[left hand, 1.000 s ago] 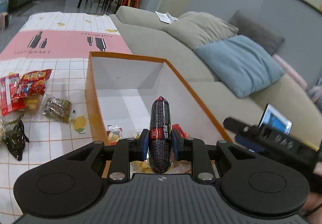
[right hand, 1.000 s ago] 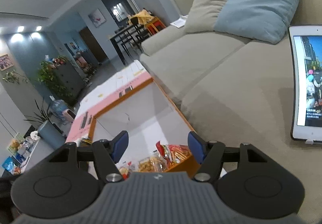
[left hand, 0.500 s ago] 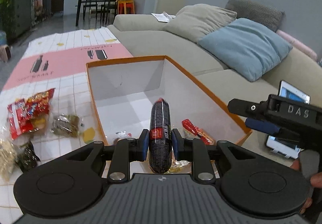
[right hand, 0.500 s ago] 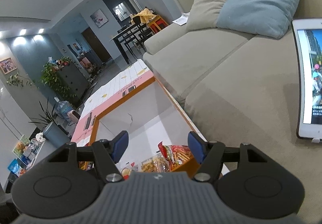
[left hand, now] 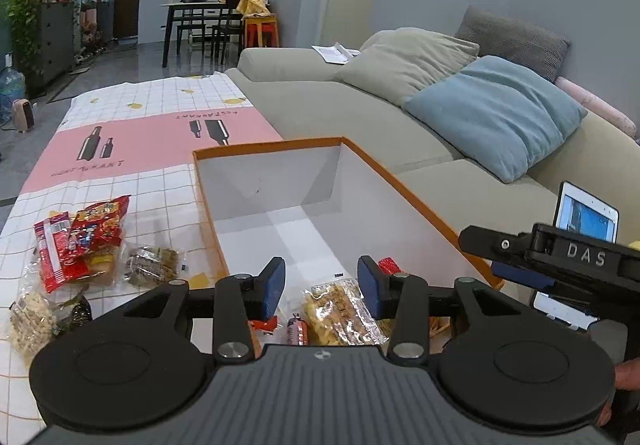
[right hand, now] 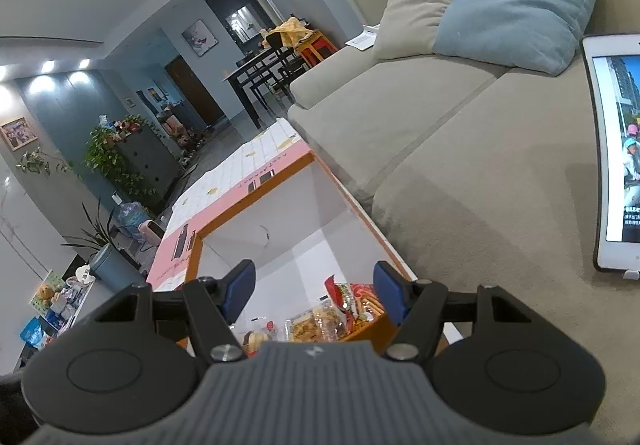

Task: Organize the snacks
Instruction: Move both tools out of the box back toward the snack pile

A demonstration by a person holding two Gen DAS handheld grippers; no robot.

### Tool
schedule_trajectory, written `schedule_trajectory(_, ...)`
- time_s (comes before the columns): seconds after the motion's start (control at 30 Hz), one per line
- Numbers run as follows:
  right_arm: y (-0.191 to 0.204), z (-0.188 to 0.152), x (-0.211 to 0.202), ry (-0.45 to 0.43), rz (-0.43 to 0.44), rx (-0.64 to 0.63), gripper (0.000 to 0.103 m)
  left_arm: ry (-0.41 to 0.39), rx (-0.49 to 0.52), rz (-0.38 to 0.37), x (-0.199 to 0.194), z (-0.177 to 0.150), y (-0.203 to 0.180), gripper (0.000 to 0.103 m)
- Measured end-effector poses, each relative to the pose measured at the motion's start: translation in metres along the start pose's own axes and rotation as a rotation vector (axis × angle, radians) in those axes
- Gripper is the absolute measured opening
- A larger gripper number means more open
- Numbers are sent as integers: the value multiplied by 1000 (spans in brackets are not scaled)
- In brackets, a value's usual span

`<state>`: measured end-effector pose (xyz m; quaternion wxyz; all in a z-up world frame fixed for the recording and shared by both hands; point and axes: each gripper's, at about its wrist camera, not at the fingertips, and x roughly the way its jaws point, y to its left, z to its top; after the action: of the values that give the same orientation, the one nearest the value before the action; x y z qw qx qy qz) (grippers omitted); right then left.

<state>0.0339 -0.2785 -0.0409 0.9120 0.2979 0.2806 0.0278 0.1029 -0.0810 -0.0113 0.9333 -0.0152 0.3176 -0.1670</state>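
An orange-rimmed white box (left hand: 280,181) stands on the table, also in the right wrist view (right hand: 280,229). My left gripper (left hand: 322,287) is open and empty above the box's near end. Several snack packets lie below it in the box, among them a clear bag of yellow crackers (left hand: 340,309) and a small sausage (left hand: 297,329). My right gripper (right hand: 314,291) is open and empty over the box's near right corner, above snack packets (right hand: 340,309). It shows at the right of the left wrist view (left hand: 560,257). Loose snacks (left hand: 84,241) lie on the tablecloth left of the box.
The table carries a white checked and pink cloth (left hand: 152,133). A beige sofa (left hand: 360,105) with a blue cushion (left hand: 496,117) runs along the right. A tablet (right hand: 616,149) lies on the sofa seat. A dining table and chairs (left hand: 208,25) stand far behind.
My left gripper has opened and let go of the dark sausage stick it held; the stick is gone from between the fingers. The right gripper has stayed open and shifted slightly.
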Motion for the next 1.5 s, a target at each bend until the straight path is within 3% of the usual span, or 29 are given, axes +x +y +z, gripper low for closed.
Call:
schedule_trajectory(0.33,16,0,-2,-19,67,21,65,-37,-36,26,-24,15,16,54)
schedule_trajectory(0.57,58,-11,7,-11,93,-95,65,-68,-96,68,-45,21,44,54)
schedule_trajectory(0.83,79,-22,22,11,94,-156,65,-3,-212,71,-45,10,89,54)
schedule_trajectory(1.07,86,-28,34,28,97,-199,65,36,-279,126,-41,-3,124,54)
schedule_trajectory(1.23,95,-37,40,35,117,-237,65,52,-300,183,-40,-13,145,54)
schedule_trajectory(1.37,107,-45,45,41,167,-257,65,76,-320,173,-38,-20,158,54)
schedule_trajectory(1.5,125,-56,54,36,210,-294,65,88,-297,209,-36,-27,164,54)
